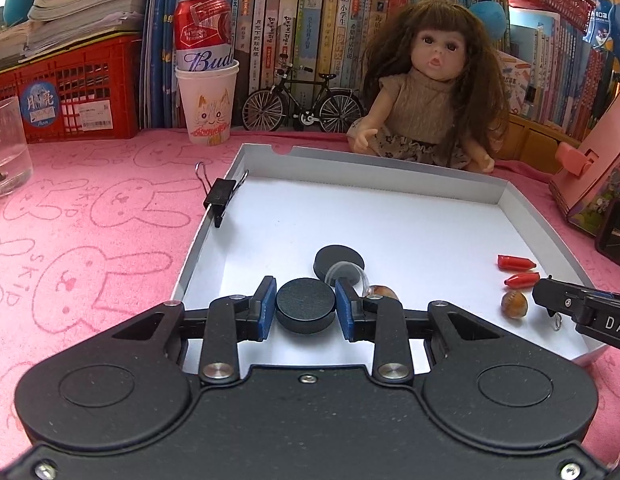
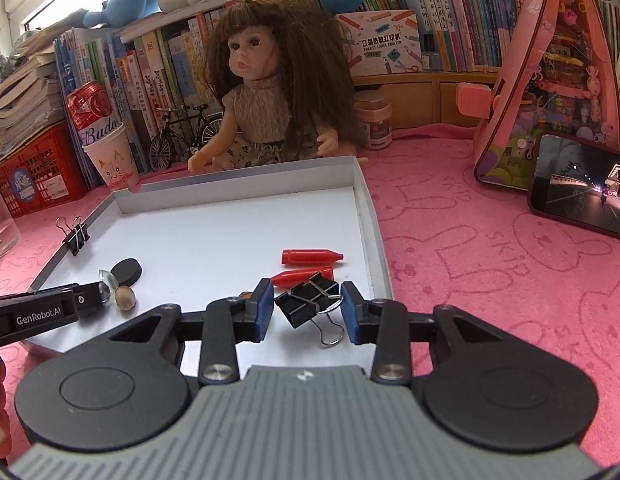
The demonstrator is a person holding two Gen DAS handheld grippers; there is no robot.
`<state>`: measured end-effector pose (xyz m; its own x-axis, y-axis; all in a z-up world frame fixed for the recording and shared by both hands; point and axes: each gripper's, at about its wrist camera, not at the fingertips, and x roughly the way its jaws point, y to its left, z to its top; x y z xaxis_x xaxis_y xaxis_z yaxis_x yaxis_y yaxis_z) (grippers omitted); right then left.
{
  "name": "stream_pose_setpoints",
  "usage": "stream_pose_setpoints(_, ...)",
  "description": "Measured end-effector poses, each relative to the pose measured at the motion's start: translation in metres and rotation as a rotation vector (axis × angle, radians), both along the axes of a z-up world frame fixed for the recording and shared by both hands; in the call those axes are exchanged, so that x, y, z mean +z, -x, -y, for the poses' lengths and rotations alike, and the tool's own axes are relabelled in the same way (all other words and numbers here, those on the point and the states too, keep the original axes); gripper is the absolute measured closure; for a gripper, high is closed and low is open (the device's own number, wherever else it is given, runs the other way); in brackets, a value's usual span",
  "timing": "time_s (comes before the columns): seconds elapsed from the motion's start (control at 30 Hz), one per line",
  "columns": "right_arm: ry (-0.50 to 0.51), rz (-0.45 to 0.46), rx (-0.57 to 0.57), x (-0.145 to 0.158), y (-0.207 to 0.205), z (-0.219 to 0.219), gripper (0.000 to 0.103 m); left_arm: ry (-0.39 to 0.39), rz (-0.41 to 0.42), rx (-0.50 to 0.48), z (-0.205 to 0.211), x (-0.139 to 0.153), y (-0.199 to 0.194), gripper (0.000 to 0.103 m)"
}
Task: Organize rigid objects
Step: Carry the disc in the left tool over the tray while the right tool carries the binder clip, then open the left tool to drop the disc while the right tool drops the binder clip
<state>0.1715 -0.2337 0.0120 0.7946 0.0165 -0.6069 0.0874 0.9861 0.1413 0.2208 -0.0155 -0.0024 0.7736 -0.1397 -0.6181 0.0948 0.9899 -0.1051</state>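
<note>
Left wrist view has the left gripper (image 1: 305, 307) pinching a black disc (image 1: 305, 305) flat between its blue pads, low over the near end of the white tray (image 1: 462, 184); gripped across its width like this, the disc stays level and can probably be set down flat wherever it belongs. At about one o'clock from it, just beyond the pads, a second black disc (image 1: 338, 262) lies on the tray floor with a clear glass lens (image 1: 352, 276) leaning against it and a brown nut (image 1: 384, 291) beside, so the held disc looks headed to join its twin. Right wrist view shows the right gripper (image 2: 308, 307) with a black binder clip (image 2: 305, 304) between its pads, wire handles hanging toward six o'clock; the left pad meets the clip body, while contact on the right side is less clear, though the clip hangs tilted off the tray, so I judge it held. Two red crayon-like caps (image 2: 312, 257) lie side by side at twelve o'clock from that gripper, near the tray's right wall, with another nut (image 1: 514, 304) close by. Another binder clip (image 2: 75, 236) sits clamped on the tray's left rim at ten o'clock, likely the held clip's match. Like things seem to be gathering in pairs, with sorting still partway.
</note>
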Motion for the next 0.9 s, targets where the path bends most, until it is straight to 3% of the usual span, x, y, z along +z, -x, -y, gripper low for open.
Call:
stream_pose_setpoints(0.33, -0.026, 0.004, 0.000, 0.000, -0.001, 0.000, 0.057, 0.000, 0.003, -0.004, 0.001, 0.003, -0.001, 0.072)
stream_pose_setpoints(0.47, -0.045, 0.022, 0.003, 0.004, 0.004, 0.001, 0.045, -0.016, 0.033, -0.014, 0.002, 0.008, 0.006, 0.061)
stream_pose_setpoints(0.77, -0.058, 0.067, 0.025, 0.016, 0.021, 0.001, 0.030, -0.030, 0.094, -0.073, 0.004, 0.028, 0.034, 0.041)
stream_pose_setpoints(0.9, -0.047, 0.089, 0.040, 0.020, 0.032, 0.001, 0.025, -0.019, 0.107, -0.096, 0.006, 0.032, 0.048, 0.038)
